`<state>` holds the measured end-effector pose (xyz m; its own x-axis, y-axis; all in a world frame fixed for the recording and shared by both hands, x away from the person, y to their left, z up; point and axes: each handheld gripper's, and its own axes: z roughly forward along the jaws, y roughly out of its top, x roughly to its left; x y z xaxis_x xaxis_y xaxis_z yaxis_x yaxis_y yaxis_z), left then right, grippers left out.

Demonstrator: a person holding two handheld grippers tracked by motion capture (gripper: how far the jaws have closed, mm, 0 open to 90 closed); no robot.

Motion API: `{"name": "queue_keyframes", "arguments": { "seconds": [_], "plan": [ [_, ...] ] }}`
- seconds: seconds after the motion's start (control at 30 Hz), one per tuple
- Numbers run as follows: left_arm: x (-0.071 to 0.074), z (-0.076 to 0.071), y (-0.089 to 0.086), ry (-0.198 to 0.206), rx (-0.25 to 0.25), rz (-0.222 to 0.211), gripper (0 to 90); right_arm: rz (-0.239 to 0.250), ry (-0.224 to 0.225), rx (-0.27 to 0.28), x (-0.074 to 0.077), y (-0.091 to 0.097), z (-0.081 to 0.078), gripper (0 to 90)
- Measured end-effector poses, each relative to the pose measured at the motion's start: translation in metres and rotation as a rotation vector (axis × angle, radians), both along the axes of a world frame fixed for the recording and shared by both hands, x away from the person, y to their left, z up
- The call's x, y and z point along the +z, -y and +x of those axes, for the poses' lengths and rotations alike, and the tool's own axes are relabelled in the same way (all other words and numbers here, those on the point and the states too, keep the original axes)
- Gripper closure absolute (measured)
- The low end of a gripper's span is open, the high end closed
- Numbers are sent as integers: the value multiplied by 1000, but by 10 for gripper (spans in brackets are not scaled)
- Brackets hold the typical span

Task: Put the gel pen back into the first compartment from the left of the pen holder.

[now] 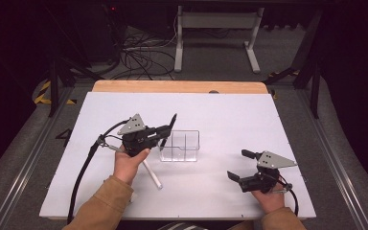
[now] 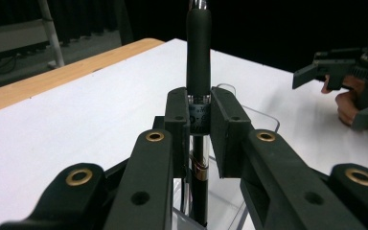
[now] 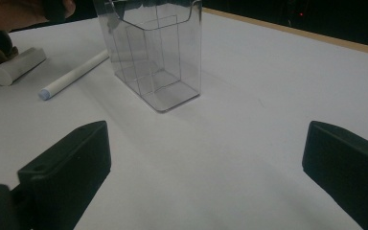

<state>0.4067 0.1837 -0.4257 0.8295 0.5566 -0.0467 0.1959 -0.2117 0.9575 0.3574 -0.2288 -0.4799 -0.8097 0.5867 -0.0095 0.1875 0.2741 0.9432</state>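
Jaws of our left gripper clamp a black pen nearly upright, lower end dipping into the clear organizer directly beneath, as our right gripper, spread wide and empty, rests well off to the side.

Between the black jaws of the left gripper stands a black pen with a silver tip and a gold ring lower down. Just beyond the jaws, the clear organiser box is colourless. A white stick lies on the white tabletop, edged in pale wood. The right gripper is black with a grey plate.
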Motion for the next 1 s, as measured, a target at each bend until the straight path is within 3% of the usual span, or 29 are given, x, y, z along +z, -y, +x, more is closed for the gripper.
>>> {"name": "queue_keyframes", "arguments": {
  "seconds": [0.37,0.4,0.43,0.53,0.67,1.0],
  "plan": [
    [1,-3,-1,5,25,35,781,-2,1,1,0,0,0,31],
    [2,-3,-1,1,46,38,737,-1,1,1,0,0,0,31],
    [3,-3,-3,-3,62,45,537,-6,6,2,0,0,0,31],
    [10,-7,-8,-42,94,45,437,-4,5,1,0,0,0,30],
    [22,-16,-21,-46,130,76,236,-7,10,-2,0,0,-1,28],
    [39,-39,-47,-27,173,149,123,22,33,-19,3,-1,-4,10]
  ]
}}
